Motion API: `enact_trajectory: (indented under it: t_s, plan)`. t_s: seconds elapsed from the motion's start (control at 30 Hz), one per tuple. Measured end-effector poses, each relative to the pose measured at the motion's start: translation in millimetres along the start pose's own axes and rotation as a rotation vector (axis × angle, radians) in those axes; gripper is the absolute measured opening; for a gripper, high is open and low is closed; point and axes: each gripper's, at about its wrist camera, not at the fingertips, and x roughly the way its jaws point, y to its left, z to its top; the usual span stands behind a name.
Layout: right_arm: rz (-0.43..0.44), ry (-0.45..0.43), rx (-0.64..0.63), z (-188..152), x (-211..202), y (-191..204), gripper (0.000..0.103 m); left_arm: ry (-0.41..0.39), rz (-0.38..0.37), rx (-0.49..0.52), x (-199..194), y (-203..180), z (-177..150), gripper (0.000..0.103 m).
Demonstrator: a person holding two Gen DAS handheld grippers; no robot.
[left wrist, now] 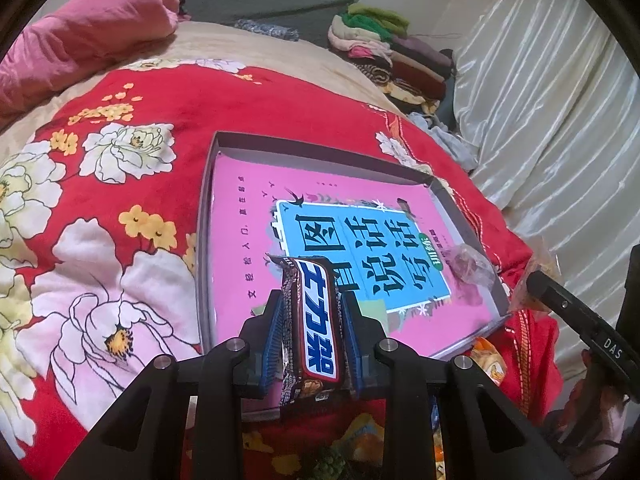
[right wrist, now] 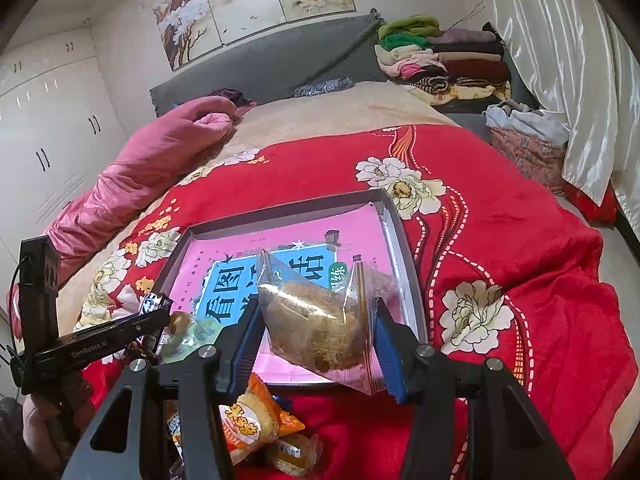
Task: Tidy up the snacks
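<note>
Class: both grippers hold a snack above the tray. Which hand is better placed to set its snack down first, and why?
Probably the left. Its gripper holds the chocolate bar over bare tray floor; the right gripper's pastry hangs near the snack already inside.

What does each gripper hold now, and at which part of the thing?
The left gripper holds a brown chocolate bar by its long sides, near the middle. The right gripper holds a clear bag with a brownish pastry by its two side edges.

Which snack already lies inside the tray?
The clear-wrapped purplish snack in the tray's near right corner. The chocolate bar sits in the left claw, the pastry packet in the right claw.
</note>
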Motion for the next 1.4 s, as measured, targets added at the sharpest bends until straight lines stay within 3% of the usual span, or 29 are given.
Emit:
enact_trajectory:
  t_s: [0.73, 1.4]
  plan:
    - [-0.013, 0.088, -0.011, -5.7, 38.6, -8.2, 0.053, 0.017, 0.013, 0.005, 15.5, 4.5, -2.2, 0.029]
    - [-0.049, 0.101, -0.066, -8.0, 52.6, -10.1, 0.053, 0.046, 0.016, 0.023, 15.8, -0.4, -6.5, 0.029]
